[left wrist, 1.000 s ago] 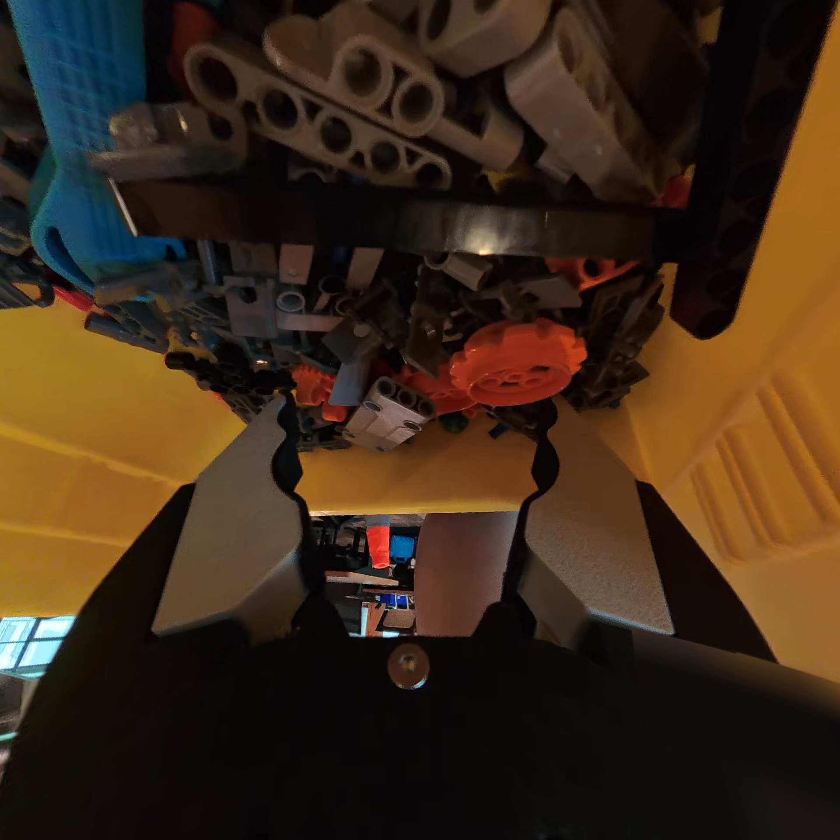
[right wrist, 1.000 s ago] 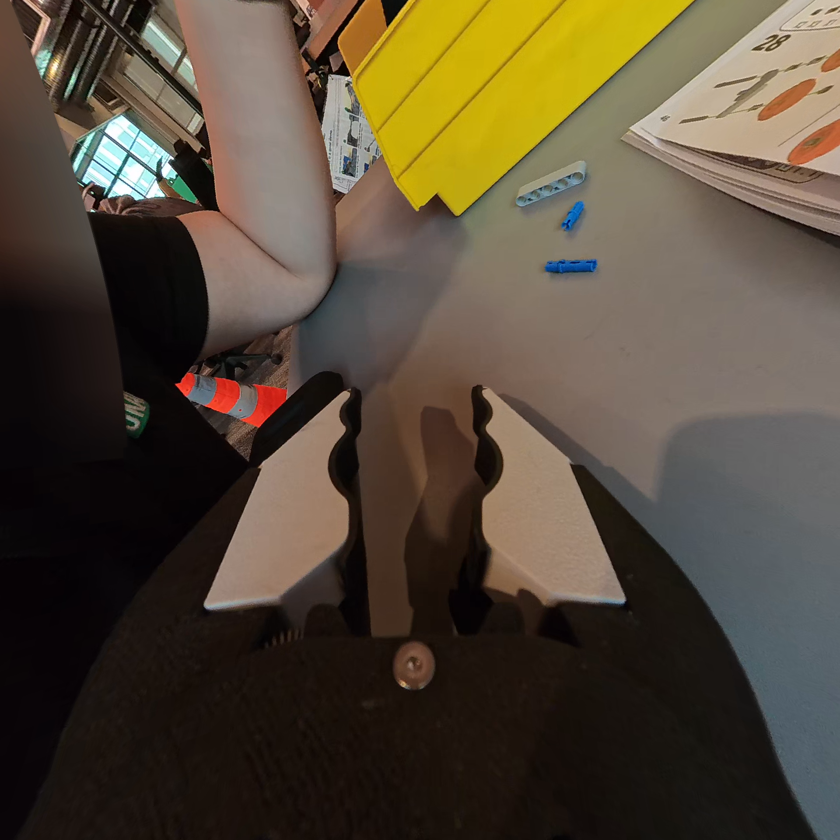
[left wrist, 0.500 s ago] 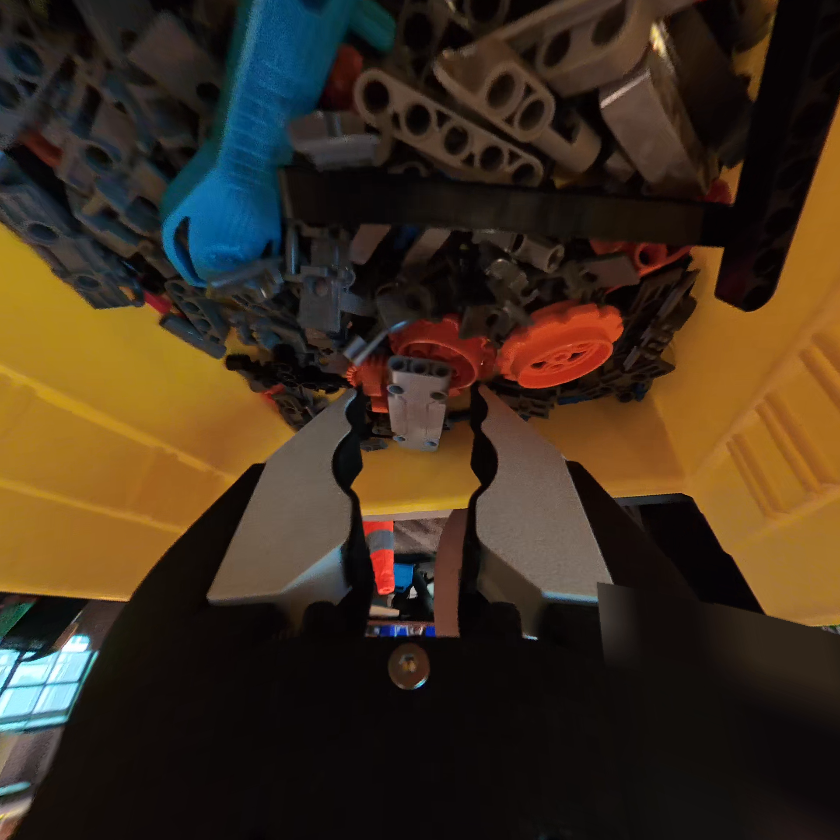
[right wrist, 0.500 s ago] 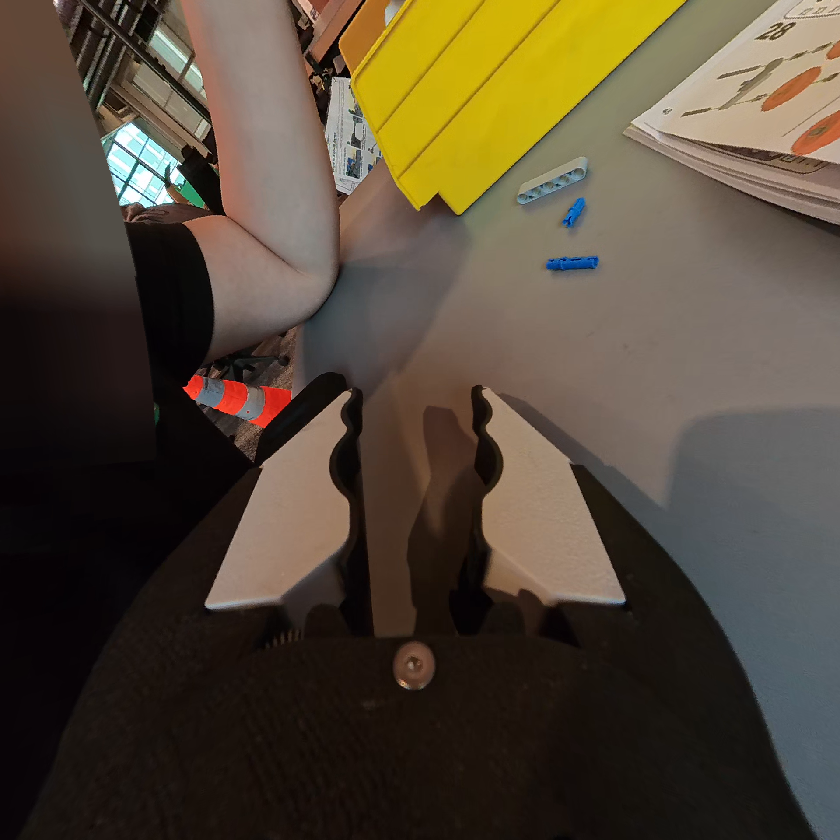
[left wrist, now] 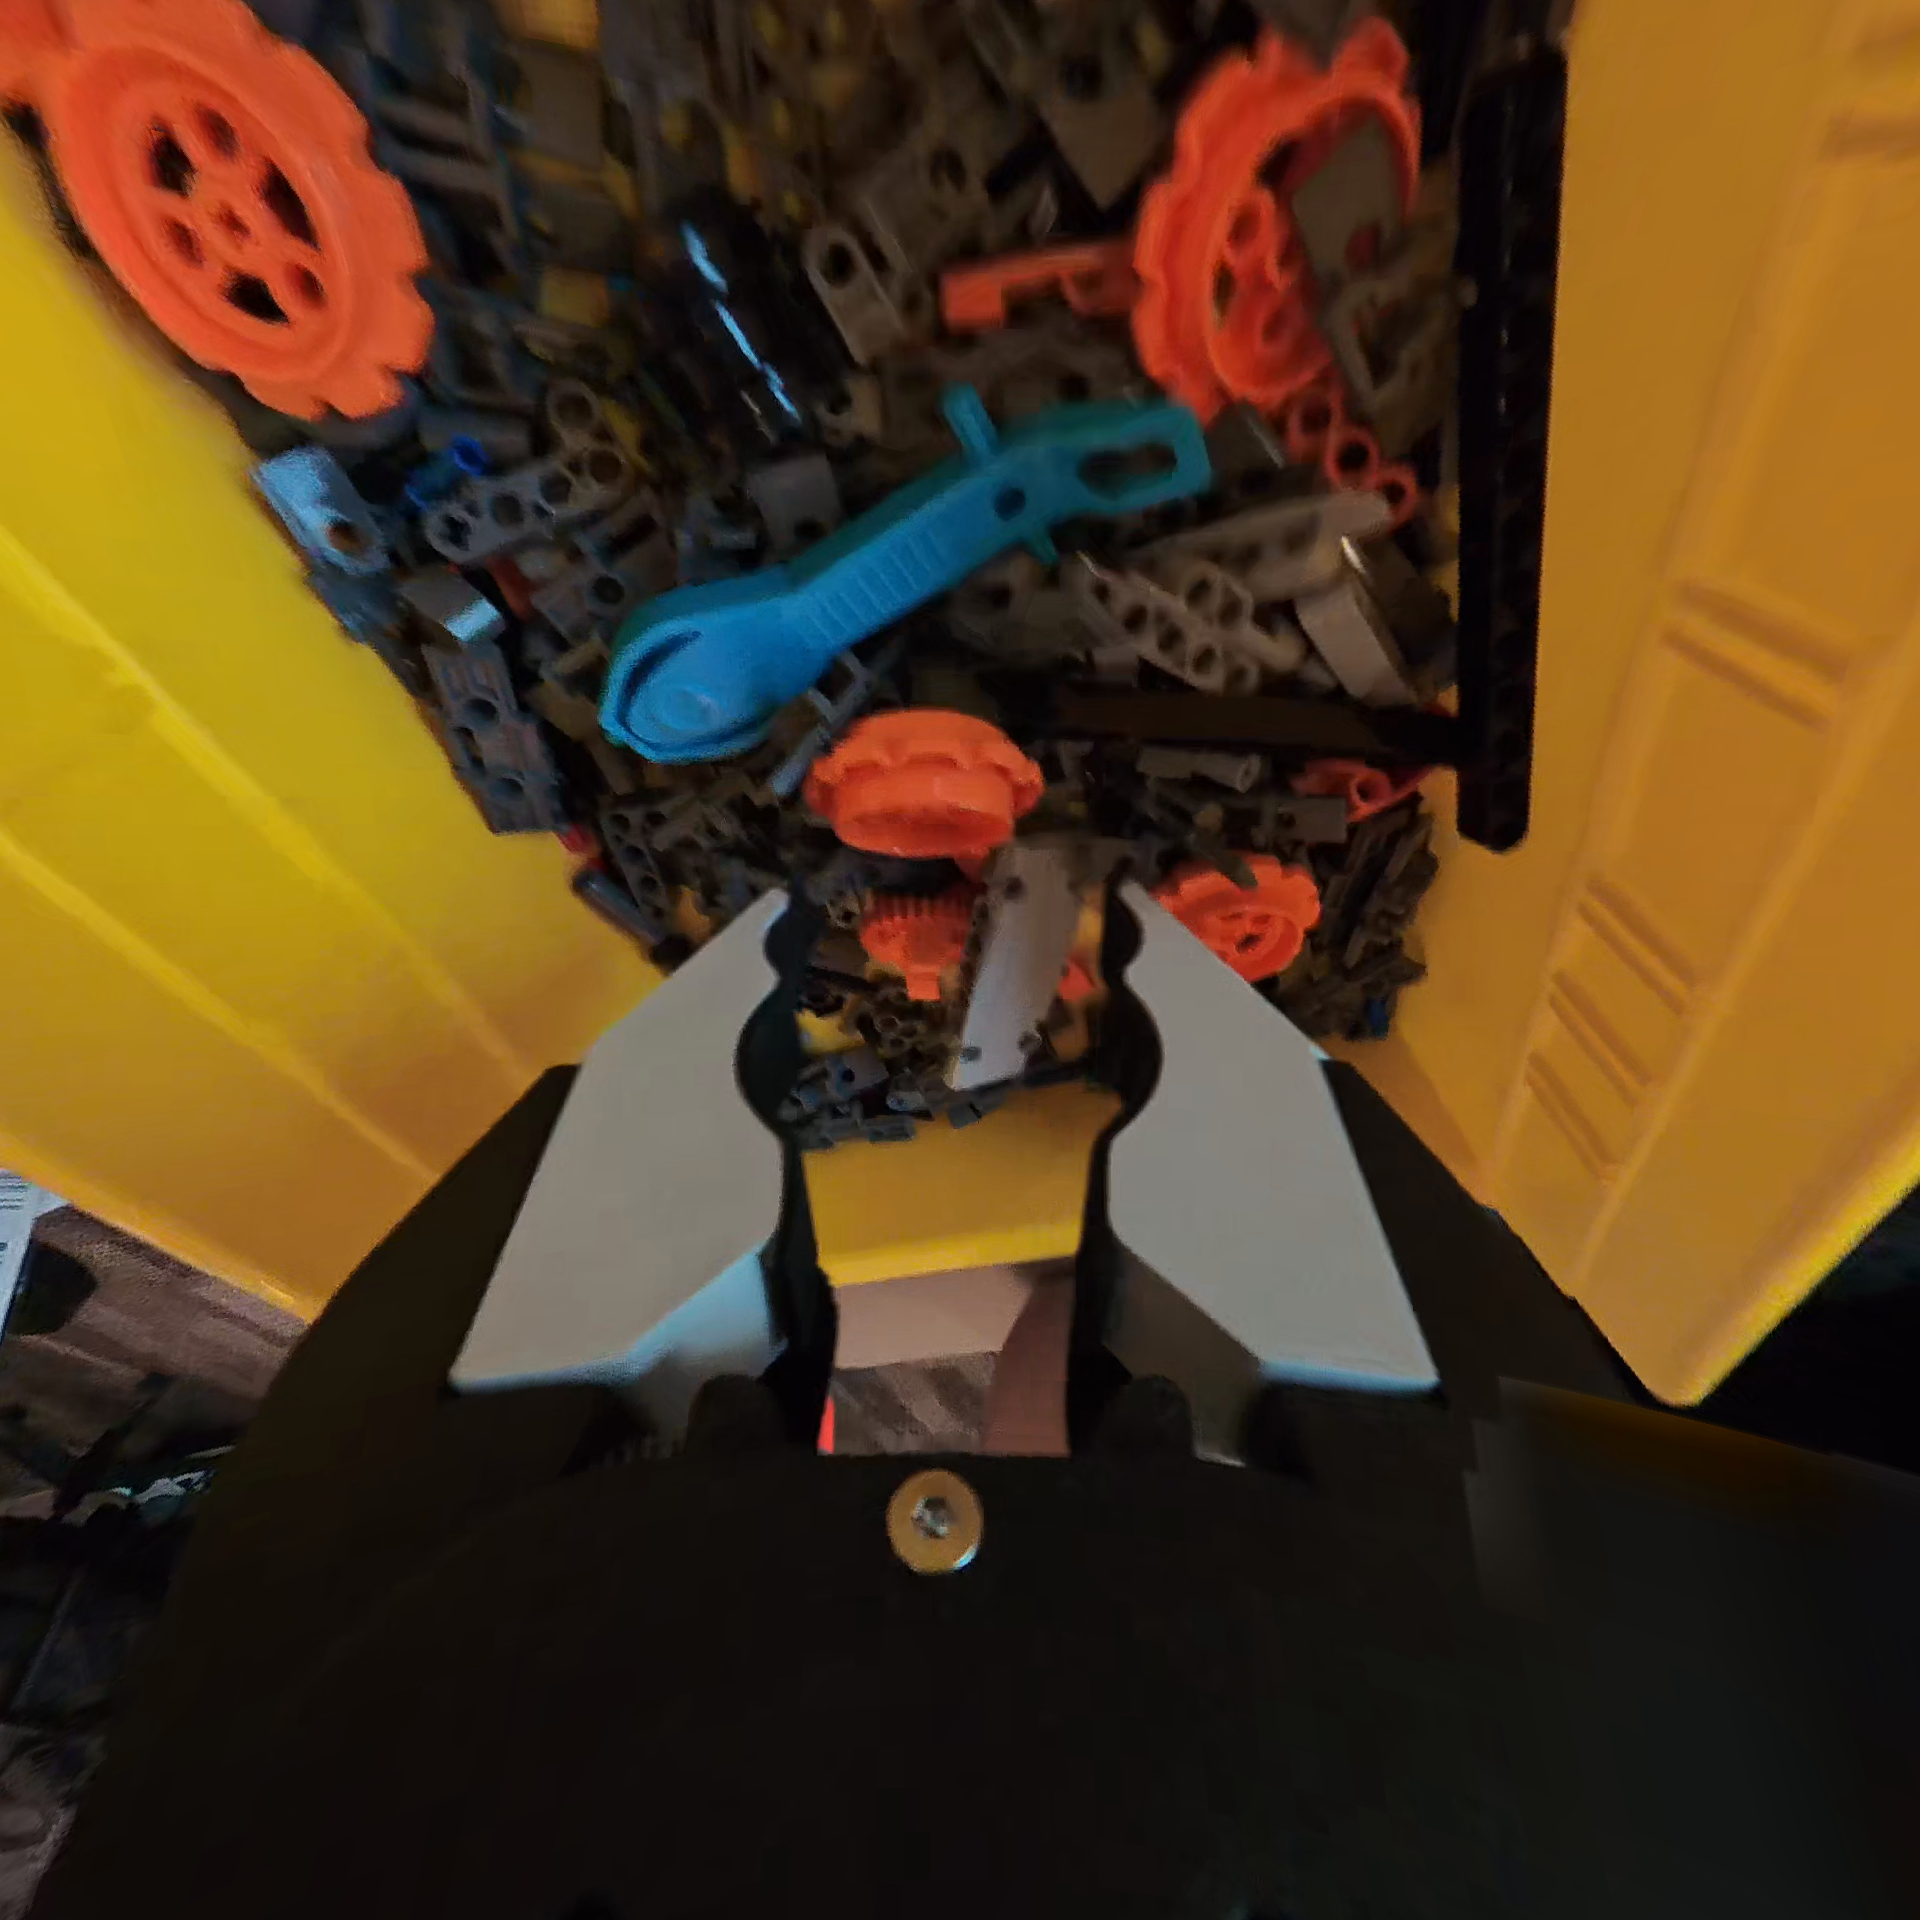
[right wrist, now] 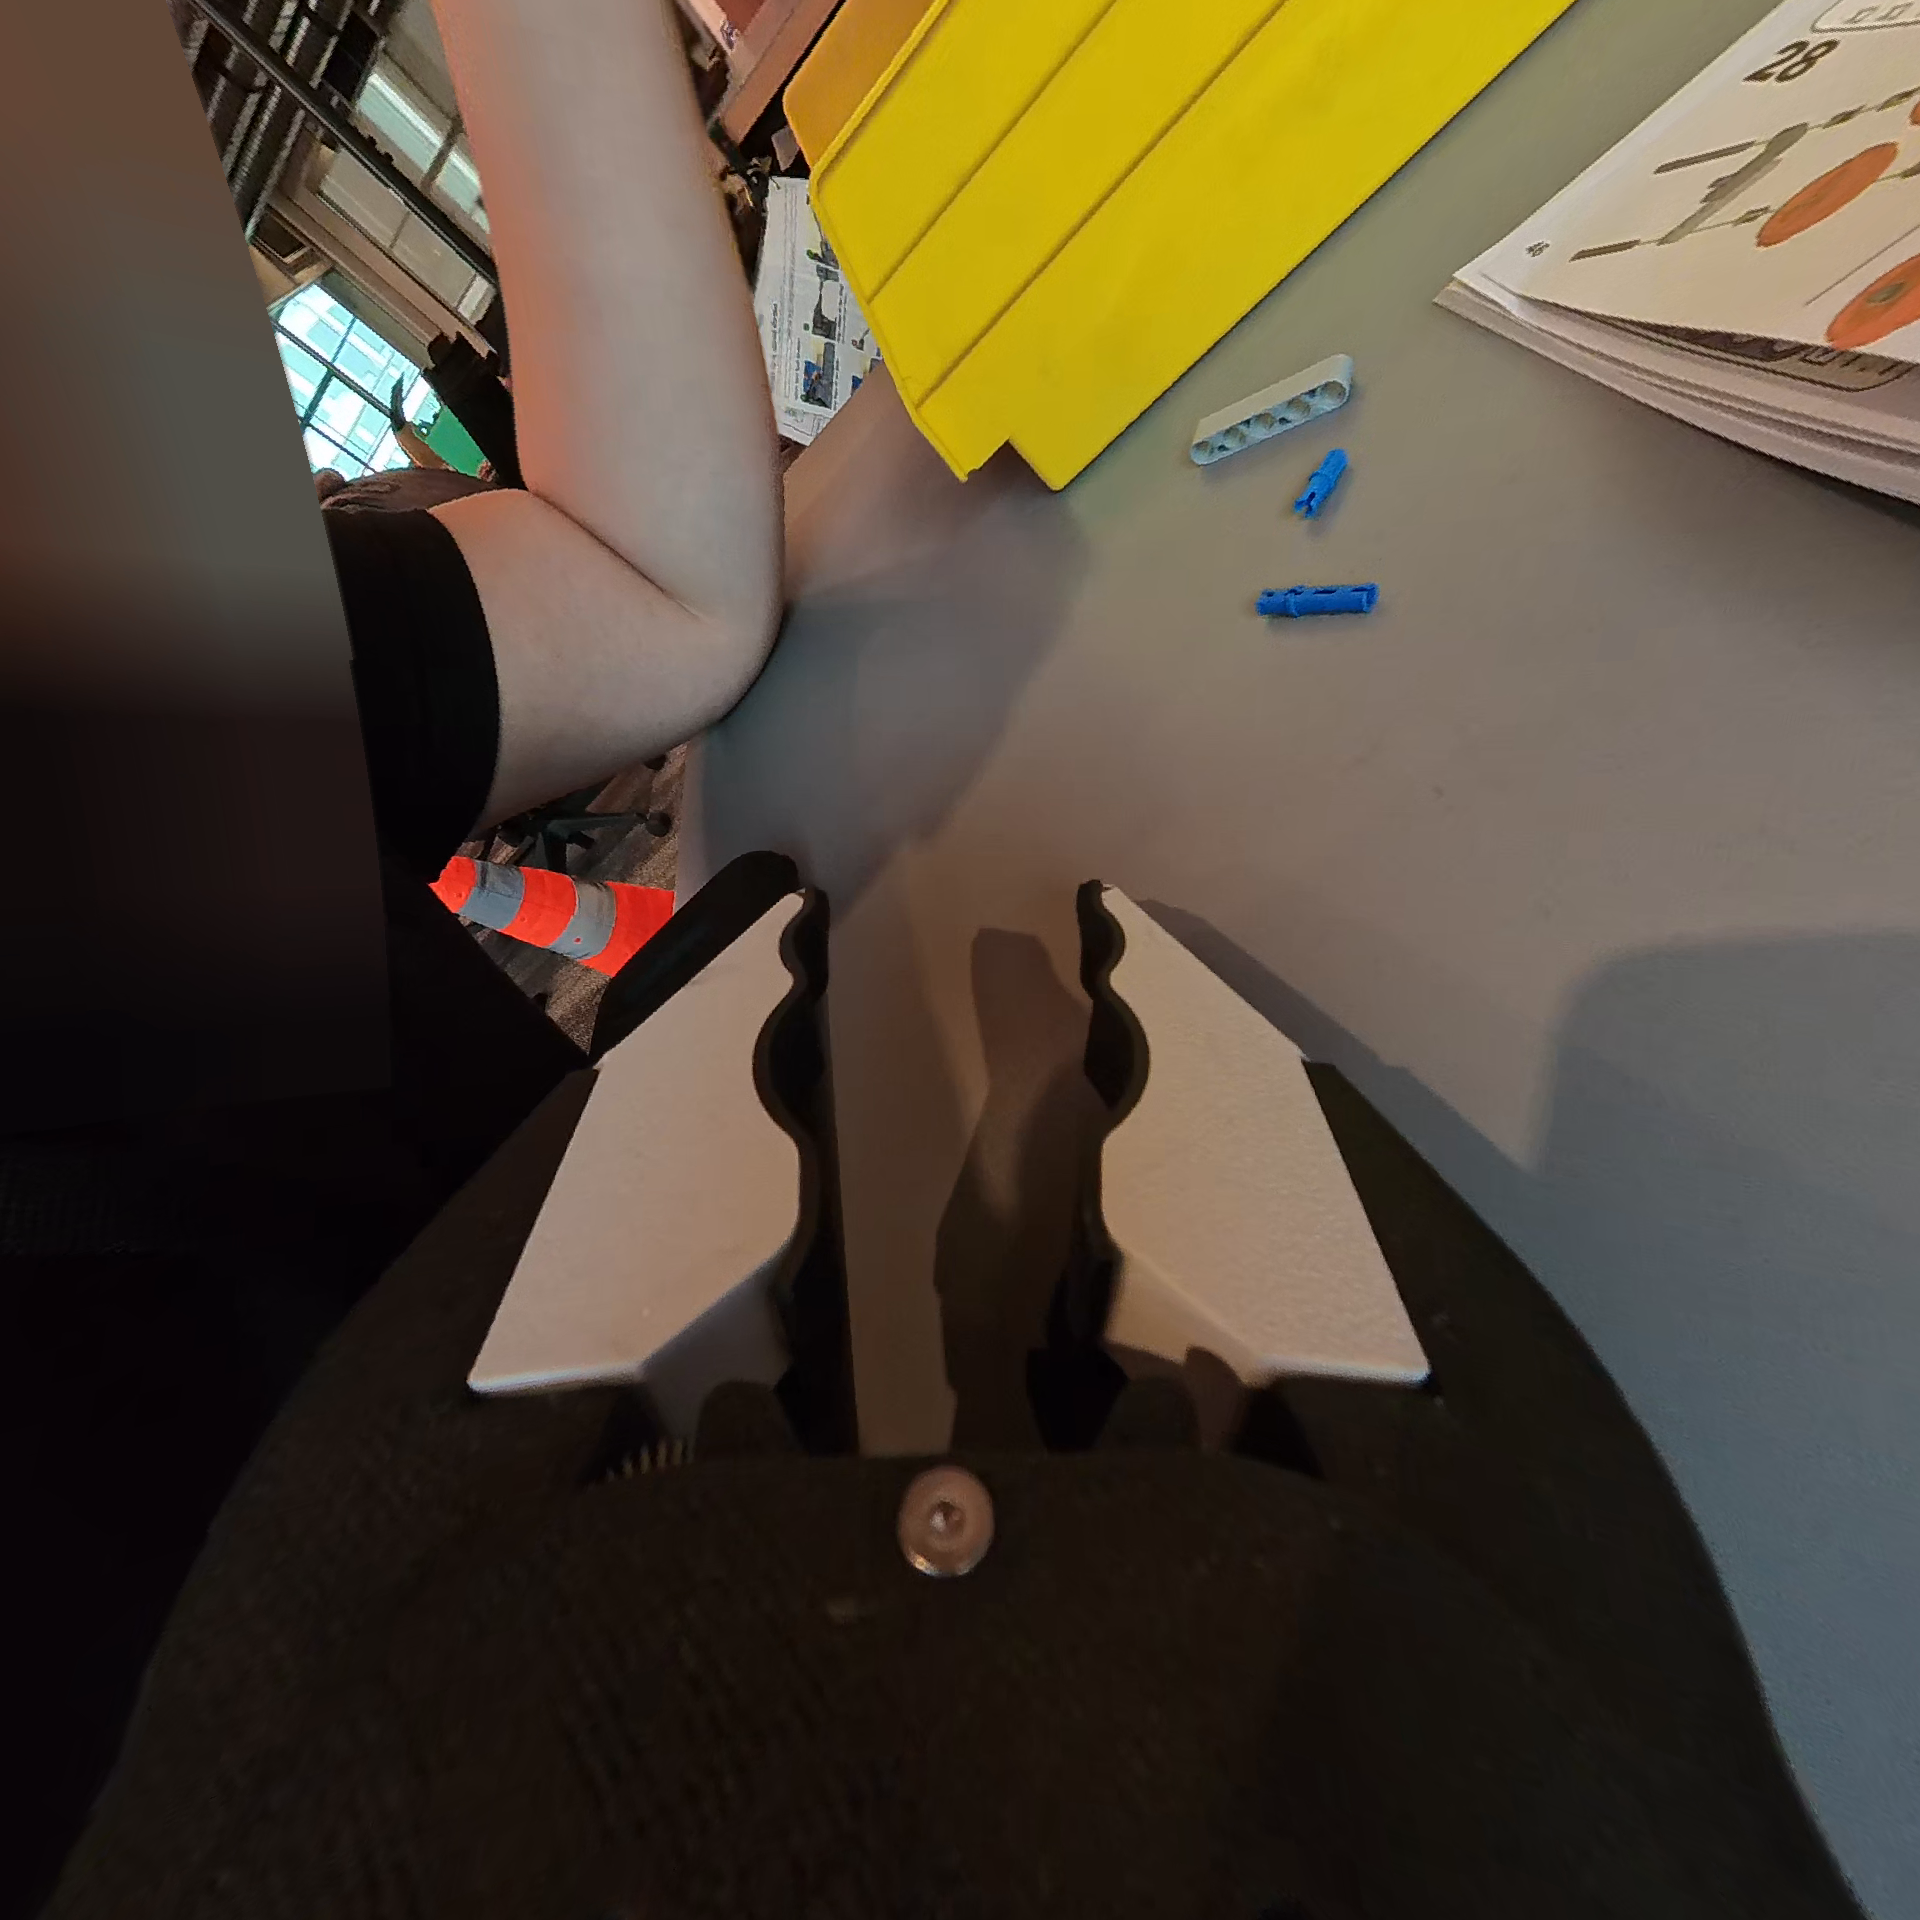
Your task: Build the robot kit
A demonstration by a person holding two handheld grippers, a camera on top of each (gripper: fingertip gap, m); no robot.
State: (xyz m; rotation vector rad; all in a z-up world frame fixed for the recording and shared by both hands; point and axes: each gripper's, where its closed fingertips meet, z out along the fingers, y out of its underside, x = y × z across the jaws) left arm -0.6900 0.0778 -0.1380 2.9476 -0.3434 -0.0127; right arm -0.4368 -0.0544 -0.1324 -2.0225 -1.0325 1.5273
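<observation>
In the left wrist view my left gripper point(left wrist: 956, 899) is inside a yellow bin point(left wrist: 1714, 623), above a pile of grey, black and orange building parts. A light grey connector piece point(left wrist: 1013, 966) stands between its fingers, against the right pad, with a small orange gear point(left wrist: 914, 935) beside it and an orange knob point(left wrist: 925, 790) just past the tips. The picture is blurred. My right gripper point(right wrist: 948, 894) hovers over the grey table point(right wrist: 1351, 831); its jaws stand a little apart and empty.
The pile holds a blue lever tool point(left wrist: 883, 592), big orange wheels point(left wrist: 229, 208) and a long black beam point(left wrist: 1507, 416). On the table lie a grey beam point(right wrist: 1273, 408), two blue pins point(right wrist: 1316, 600), an instruction booklet point(right wrist: 1714, 208) and the bin's outer wall point(right wrist: 1091, 208). A person's arm point(right wrist: 623, 468) rests at the left. Some 30 centimeters of space lies between my two pairs of fingers.
My left gripper narrowed from wide open around the grey piece, then pulled back from the pile with the piece still between its fingers. The right gripper has hardly moved.
</observation>
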